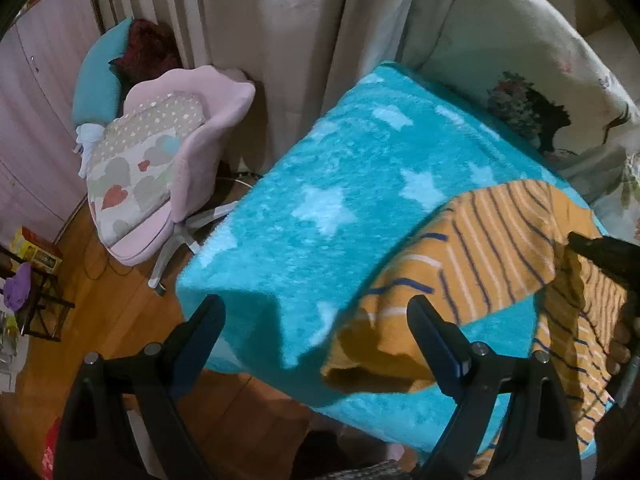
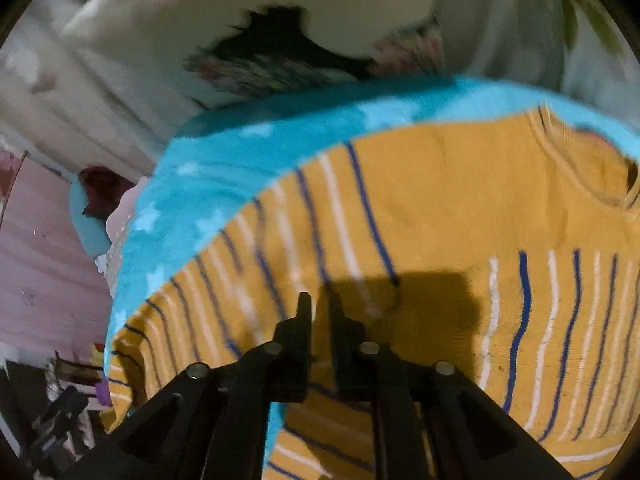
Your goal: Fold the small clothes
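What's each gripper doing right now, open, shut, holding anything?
Left gripper: jaws wide open, nothing between them, above the star blanket.
Right gripper: jaws slightly apart, over the striped orange sweater; no cloth visibly pinched.

Dim warm indoor light, motion blur, dark fisheye corners.

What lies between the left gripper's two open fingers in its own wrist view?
Between the left gripper fingers lies the turquoise star blanket, with the striped sweater's edge inside the right finger. Nothing is gripped.
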The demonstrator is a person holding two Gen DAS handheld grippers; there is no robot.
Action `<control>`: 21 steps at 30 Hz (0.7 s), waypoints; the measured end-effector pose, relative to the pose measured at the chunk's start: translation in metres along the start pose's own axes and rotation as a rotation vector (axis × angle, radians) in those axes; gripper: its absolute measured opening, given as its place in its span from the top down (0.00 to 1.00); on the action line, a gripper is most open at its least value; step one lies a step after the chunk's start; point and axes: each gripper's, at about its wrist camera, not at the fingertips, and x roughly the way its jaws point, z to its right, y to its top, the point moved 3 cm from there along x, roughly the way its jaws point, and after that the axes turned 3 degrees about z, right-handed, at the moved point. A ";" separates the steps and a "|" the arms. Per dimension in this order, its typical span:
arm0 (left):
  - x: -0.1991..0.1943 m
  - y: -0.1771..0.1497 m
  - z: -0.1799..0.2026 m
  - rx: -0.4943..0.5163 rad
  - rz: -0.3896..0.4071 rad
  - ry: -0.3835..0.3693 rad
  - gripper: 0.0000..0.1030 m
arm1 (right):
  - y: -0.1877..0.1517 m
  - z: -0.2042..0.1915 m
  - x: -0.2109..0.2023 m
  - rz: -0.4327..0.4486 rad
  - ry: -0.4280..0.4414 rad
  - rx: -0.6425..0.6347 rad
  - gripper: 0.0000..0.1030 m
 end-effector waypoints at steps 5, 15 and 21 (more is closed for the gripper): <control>0.014 0.001 0.014 0.074 -0.020 -0.072 0.11 | -0.013 -0.036 -0.002 -0.024 0.029 -0.056 0.69; 0.027 0.011 0.066 0.277 0.018 -0.178 0.11 | -0.040 -0.036 -0.013 -0.049 0.012 -0.037 0.69; 0.083 0.044 0.031 0.274 -0.017 0.115 0.11 | -0.041 -0.020 -0.026 -0.021 -0.017 0.011 0.69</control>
